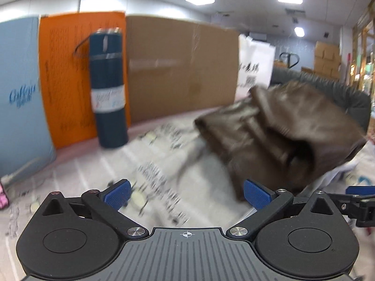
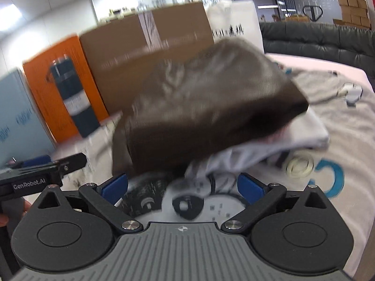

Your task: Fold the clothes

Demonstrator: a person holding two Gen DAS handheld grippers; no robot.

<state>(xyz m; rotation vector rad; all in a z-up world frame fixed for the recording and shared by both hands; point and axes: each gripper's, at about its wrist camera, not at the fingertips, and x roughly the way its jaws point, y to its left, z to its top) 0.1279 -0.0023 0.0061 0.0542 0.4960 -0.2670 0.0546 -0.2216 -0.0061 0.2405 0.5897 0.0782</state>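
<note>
Both sets of fingers gape wide, nothing gripped: left gripper [image 1: 186, 194], right gripper [image 2: 182, 186]. The folded brown garment [image 2: 201, 107] sits on white clothes [image 2: 304, 128].

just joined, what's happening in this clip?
A person is folding clothes with two handheld grippers. A folded brown garment sits on top of a pile of white printed shirts on the table. The left gripper and right gripper are both open, with nothing between their pads. A dark blue bottle stands at the back against an orange box.
</note>
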